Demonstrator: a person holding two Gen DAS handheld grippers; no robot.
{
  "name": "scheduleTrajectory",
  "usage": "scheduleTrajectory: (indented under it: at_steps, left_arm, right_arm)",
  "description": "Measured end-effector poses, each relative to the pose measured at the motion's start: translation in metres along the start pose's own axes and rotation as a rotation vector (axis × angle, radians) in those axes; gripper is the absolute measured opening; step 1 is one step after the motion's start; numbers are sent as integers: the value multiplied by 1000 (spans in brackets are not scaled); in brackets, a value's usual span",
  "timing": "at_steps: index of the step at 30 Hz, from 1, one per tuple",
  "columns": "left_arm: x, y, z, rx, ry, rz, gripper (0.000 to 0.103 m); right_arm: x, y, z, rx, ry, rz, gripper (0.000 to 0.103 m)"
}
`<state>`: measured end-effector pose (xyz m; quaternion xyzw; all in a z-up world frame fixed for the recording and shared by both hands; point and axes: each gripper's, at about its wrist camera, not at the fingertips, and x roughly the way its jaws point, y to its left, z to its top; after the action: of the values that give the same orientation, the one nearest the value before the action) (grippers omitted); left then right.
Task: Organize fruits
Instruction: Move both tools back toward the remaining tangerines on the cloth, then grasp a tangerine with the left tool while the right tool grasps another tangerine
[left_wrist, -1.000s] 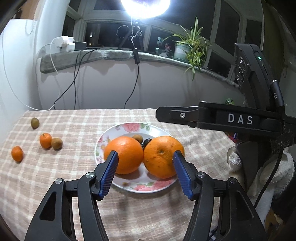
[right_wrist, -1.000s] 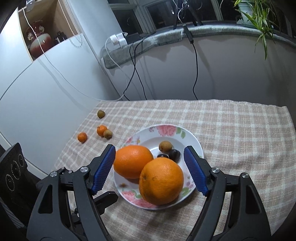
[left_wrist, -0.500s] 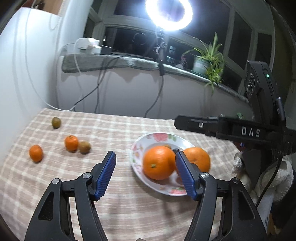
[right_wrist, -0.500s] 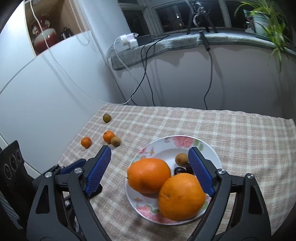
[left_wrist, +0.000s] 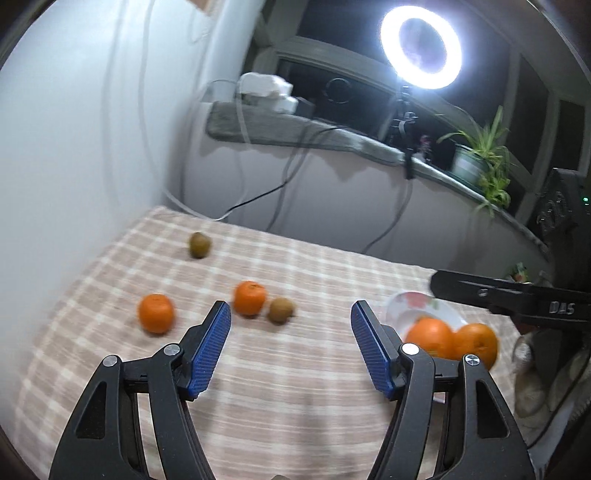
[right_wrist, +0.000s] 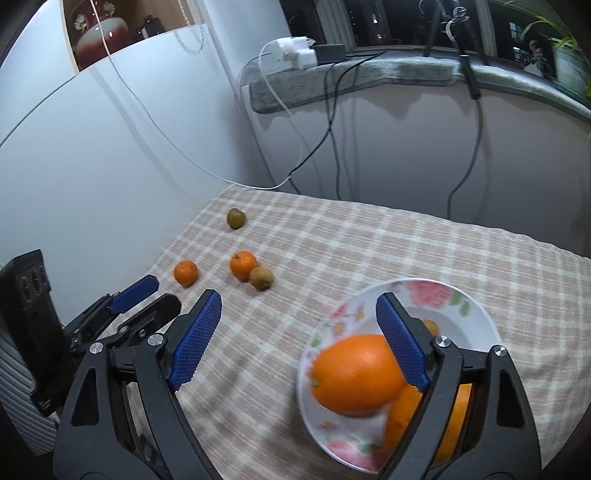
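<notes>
On the checked tabletop, a small tangerine lies farthest left, with a kiwi further back. Next come a second tangerine and a kiwi beside it, touching. The left gripper hangs open and empty above the cloth. At right, the floral plate holds two large oranges; the right gripper is open too.

Orange tangerines, seemingly brownish-green kiwis, pink-checked tablecloth, floral plate
</notes>
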<state>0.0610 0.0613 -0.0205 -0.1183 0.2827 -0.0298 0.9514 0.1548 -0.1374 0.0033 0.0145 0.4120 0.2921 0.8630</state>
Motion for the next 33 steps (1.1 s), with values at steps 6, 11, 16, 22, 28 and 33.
scheduleTrajectory:
  at_steps: [6,11,16,22,28,33]
  left_arm:
    - [10,33,-3,-49,15,32,67]
    - [15,55,-7,-74,25,53,67]
    - [22,72,-6,-82,32,72,63]
    - [39,87,1,-47,76,90,50]
    - [51,95,-1,-43,119,75,43]
    - [52,97,-3,-43,120,70,43]
  right_arm:
    - [23,21,8,-24,28,33,88]
    - [45,37,16,-41,51,53,88]
    - [71,53,22,-49,82,75,88]
    - [107,67,31,-29,145,102,87]
    - [140,75,32,-53,207,86,74]
    - [165,79,31,-73,246,59,66]
